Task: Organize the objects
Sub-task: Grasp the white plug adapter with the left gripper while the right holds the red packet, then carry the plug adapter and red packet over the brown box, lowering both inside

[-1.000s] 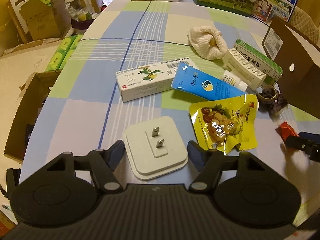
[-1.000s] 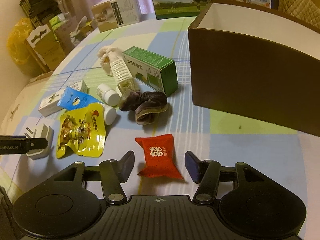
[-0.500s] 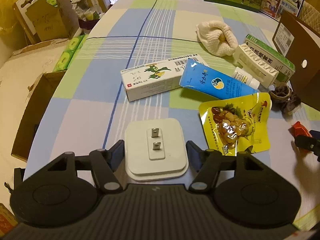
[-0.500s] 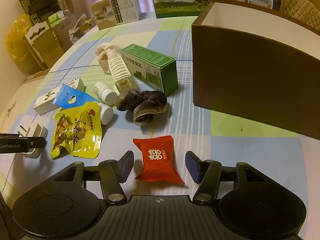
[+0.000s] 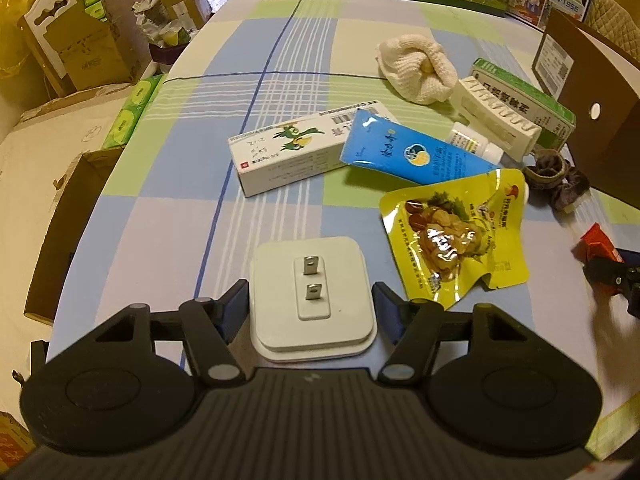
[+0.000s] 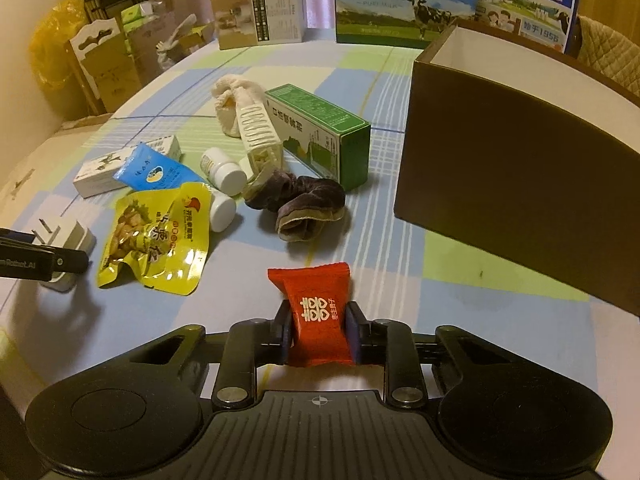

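A white plug adapter (image 5: 312,280) lies prongs-up on the checked tablecloth. My left gripper (image 5: 312,304) straddles it, open, with a finger close to each side. In the right wrist view my right gripper (image 6: 319,332) is shut on a red candy packet (image 6: 316,304), which stands upright between the pads. The brown cardboard box (image 6: 520,184) stands open-topped to the right of that packet. From the left wrist view the red candy packet (image 5: 596,242) shows at the far right edge.
A yellow snack pouch (image 5: 452,236), a blue tube (image 5: 408,152), a white medicine box (image 5: 296,152), a green box (image 6: 320,132), a white bottle (image 6: 224,168), a dark scrunchie (image 6: 300,204) and a cream knitted cloth (image 5: 416,68) clutter the middle. Milk cartons line the far edge.
My right gripper has shut on the red candy packet, which now stands up between the pads. My left gripper has slid forward until its fingers flank the adapter.
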Motion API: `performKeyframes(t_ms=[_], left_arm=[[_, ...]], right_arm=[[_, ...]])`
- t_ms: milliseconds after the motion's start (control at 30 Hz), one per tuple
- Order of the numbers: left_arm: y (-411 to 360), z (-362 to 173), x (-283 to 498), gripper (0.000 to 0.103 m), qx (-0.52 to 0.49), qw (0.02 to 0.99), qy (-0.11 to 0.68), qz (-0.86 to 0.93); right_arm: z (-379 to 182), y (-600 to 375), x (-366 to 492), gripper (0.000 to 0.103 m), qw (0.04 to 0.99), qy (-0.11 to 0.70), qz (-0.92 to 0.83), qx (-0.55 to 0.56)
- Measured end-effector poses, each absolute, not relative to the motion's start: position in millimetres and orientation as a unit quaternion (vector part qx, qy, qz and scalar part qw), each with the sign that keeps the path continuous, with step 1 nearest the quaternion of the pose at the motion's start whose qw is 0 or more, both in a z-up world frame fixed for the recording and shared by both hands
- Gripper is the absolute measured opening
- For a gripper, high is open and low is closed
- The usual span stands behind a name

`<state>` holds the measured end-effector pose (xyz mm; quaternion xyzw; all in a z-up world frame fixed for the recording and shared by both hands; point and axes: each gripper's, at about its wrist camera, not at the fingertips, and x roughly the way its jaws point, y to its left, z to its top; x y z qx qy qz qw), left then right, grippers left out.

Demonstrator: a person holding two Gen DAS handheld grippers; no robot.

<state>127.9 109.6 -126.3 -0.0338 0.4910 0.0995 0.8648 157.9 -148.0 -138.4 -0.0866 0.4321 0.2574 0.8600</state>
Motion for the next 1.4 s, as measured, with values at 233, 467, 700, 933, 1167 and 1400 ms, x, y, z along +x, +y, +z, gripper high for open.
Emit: performKeyframes(t_ms=[233, 467, 700, 933, 1167, 1400], left_arm=[[99.9, -108.1, 125.4, 0.062, -0.027, 0.876, 0.473, 0.091], [76.1, -91.7, 118.1, 0.062, -0.035, 0.884, 0.462, 0.063], [47.9, -72.2, 119.4, 0.062, -0.028, 0.893, 0.448, 0.034], [14.2, -46.4, 132.0, 0.062, -0.006, 0.903, 0.429, 0.001], [-32.5, -20.0, 157.9, 0.062, 0.019, 0.912, 0.407, -0.048], [-89.1, 9.8, 204.7, 0.062, 0.027, 0.92, 0.376, -0.104]], right_arm=[[-125.1, -154.9, 154.0, 0.023, 0.862, 0.426, 0.263, -0.072], [-107.5, -162.2, 150.5, 0.023, 0.865, 0.419, 0.27, -0.055], [-93.4, -177.9, 146.6, 0.023, 0.868, 0.413, 0.274, -0.029], [-66.7, -206.8, 144.8, 0.023, 0.878, 0.393, 0.274, 0.005], [-25.0, -249.1, 156.7, 0.023, 0.892, 0.362, 0.268, 0.038], [20.2, -303.1, 198.4, 0.023, 0.909, 0.33, 0.243, 0.076]])
